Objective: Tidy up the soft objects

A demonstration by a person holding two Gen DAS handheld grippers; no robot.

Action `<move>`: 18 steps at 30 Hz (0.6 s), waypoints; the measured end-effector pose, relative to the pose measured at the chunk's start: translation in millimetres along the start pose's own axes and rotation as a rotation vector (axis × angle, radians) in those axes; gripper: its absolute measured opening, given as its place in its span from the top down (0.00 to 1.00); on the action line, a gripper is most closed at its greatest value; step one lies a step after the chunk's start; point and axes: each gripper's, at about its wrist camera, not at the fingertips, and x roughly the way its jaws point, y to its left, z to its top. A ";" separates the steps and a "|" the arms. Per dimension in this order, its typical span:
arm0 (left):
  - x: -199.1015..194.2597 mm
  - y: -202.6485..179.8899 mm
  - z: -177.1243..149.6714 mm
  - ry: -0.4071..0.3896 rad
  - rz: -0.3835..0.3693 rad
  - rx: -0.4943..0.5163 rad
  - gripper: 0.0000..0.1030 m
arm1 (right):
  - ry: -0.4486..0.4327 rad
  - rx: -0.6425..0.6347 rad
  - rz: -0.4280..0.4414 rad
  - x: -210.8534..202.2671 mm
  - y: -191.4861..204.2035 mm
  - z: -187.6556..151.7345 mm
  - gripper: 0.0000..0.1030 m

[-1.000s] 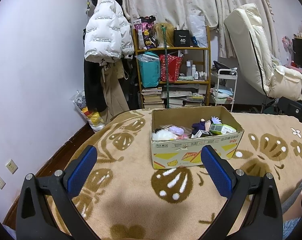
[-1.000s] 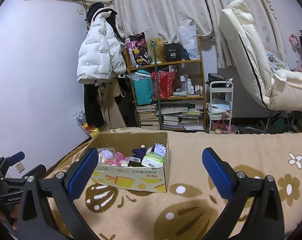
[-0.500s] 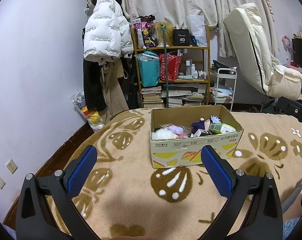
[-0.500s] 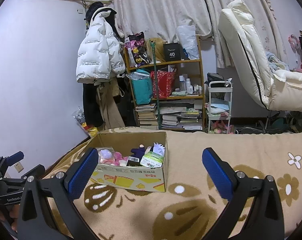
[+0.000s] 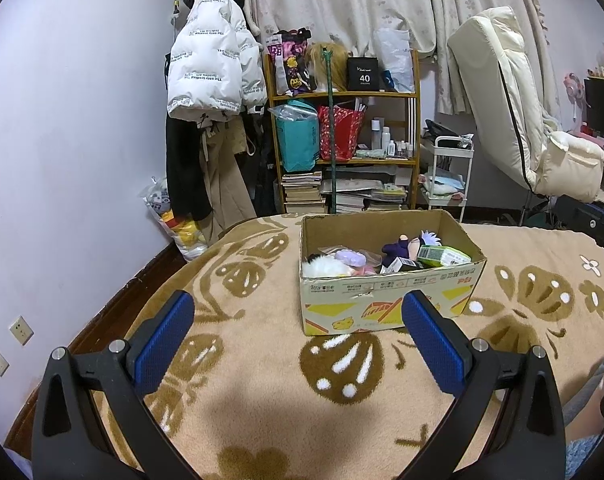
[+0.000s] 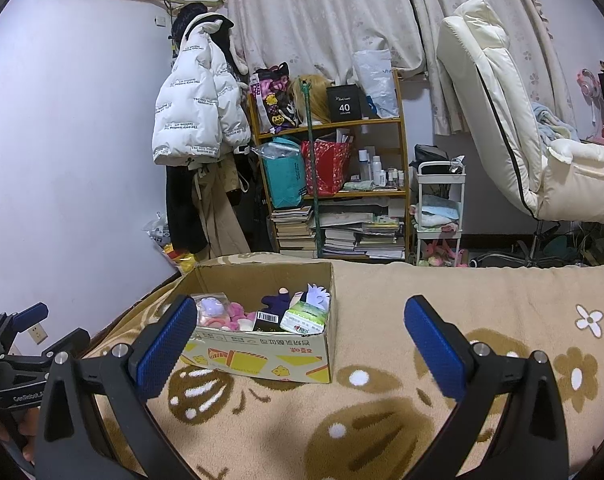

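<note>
The left gripper [image 5: 297,332] stands with its jaws spread wide and nothing between them, low over the flowered blanket [image 5: 261,392]; the cardboard box [image 5: 386,300] sits ahead of it, slightly right of its midline. The right gripper [image 6: 302,336] is likewise released and empty, with the same box ahead and toward its left finger [image 6: 166,338]. One box is in view, and the soft things lie inside it, none on the blanket near either tool. From the left side of the box to the right I count one white fluffy piece [image 5: 328,267], one lilac plush in clear wrap [image 5: 352,257], one patch of pink plush [image 6: 231,314], one purple doll [image 5: 398,247], one pack with a barcode [image 6: 266,321] and one green-and-white tissue pack [image 5: 442,256]; anything beneath them is hidden. This fits either things gathered into the box and the job about finished, or a full box waiting to be sorted out, and the frames do not settle which. Any reach into it would call for coming in over the box rim with jaws open and closing gently on one yielding item.
</note>
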 end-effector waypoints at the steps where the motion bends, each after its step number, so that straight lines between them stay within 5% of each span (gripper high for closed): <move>1: 0.3 -0.8 -0.8 0.004 0.000 0.001 0.01 | 0.000 0.000 0.000 -0.1 -0.6 -0.3 0.00; 18: 0.8 -3.0 0.4 0.005 -0.002 0.001 0.01 | 0.004 0.006 -0.005 -1.3 -4.6 -2.2 0.00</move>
